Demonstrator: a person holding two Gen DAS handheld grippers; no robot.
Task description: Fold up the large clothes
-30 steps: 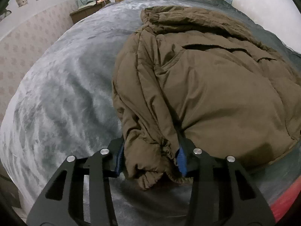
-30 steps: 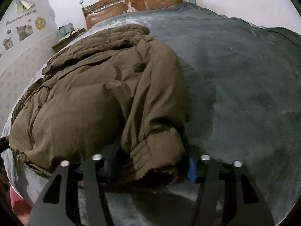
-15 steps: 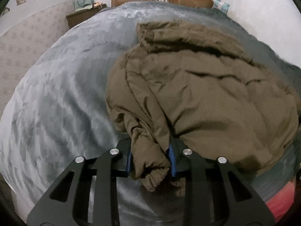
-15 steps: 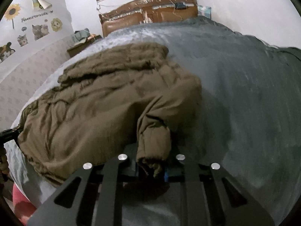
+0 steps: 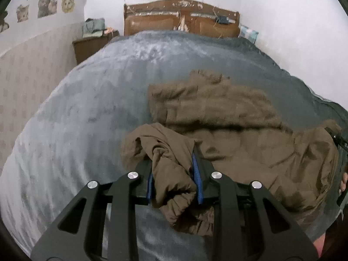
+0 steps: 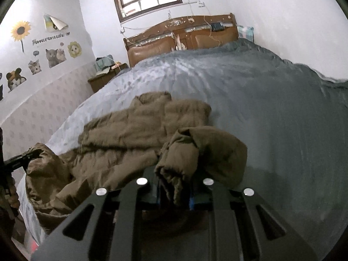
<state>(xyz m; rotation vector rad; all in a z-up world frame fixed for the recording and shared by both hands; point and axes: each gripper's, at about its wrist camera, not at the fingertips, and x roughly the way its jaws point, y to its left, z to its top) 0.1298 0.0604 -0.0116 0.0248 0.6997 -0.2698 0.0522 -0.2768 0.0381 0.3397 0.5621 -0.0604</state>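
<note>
1. Where the left gripper (image 5: pixel 174 180) meets the brown jacket (image 5: pixel 239 134), its jaws pinch a bunched cuff.
2. The right gripper (image 6: pixel 175 192) likewise has its jaws clamped on the other cuff.
3. Both corners hang lifted; the remaining jacket lies crumpled on the grey bed (image 5: pixel 87 108).
4. A wooden headboard (image 6: pixel 180 39) stands beyond.

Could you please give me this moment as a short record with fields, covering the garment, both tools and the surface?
garment: brown padded jacket, crumpled, near edge raised
left tool: shut on a bunched end of the jacket
right tool: shut on another bunched end of the jacket
surface: grey blanket covering the bed
far end: wooden headboard
fold state: not yet folded flat
</note>
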